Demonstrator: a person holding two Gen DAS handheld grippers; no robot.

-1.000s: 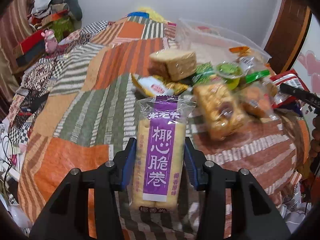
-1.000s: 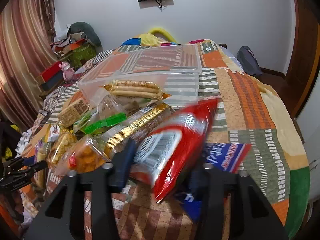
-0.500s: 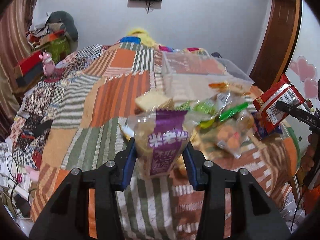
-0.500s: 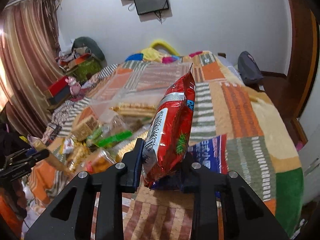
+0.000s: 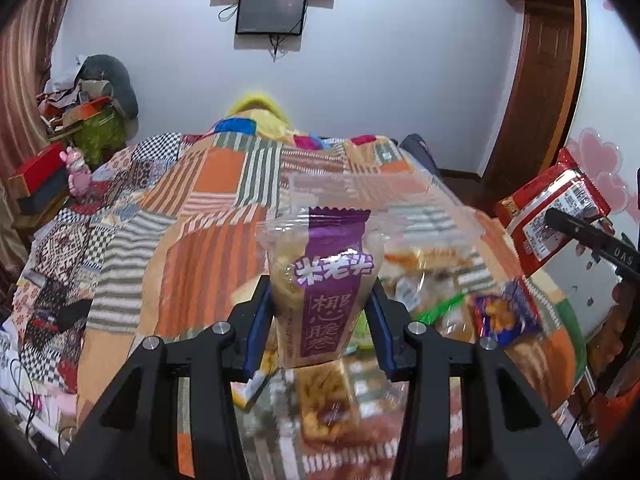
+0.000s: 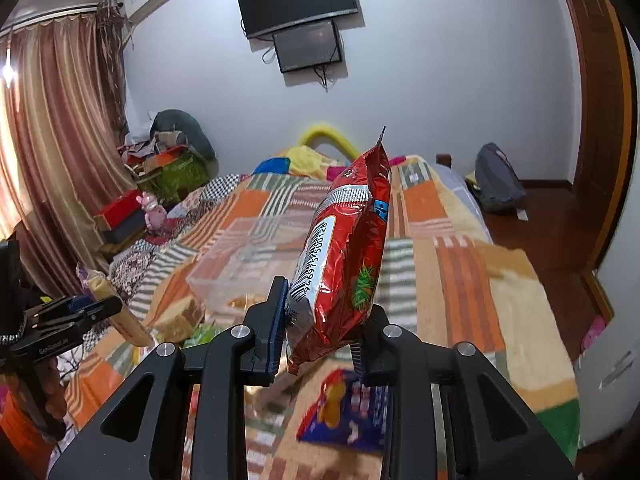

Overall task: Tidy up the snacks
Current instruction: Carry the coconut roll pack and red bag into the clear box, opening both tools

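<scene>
My left gripper (image 5: 320,320) is shut on a clear snack pack with a purple label (image 5: 326,284) and holds it upright above the bed. My right gripper (image 6: 320,328) is shut on a red foil snack bag (image 6: 344,256), also raised. The red bag (image 5: 552,216) shows at the right of the left wrist view. The left gripper with its pack (image 6: 108,304) shows at the left of the right wrist view. A clear plastic bin (image 6: 256,256) stands on the bed beyond the snack pile (image 5: 448,304).
A patchwork bedspread (image 5: 192,216) covers the bed. A blue snack bag (image 6: 348,412) lies below the right gripper. A sponge cake pack (image 6: 180,316) lies by the bin. Boxes and clutter (image 6: 132,208) stand at the left by the curtain. A backpack (image 6: 496,180) lies on the floor.
Both grippers rose and tilted upward with their packs; the snack pile dropped lower in view and more wall and screens came into sight.
</scene>
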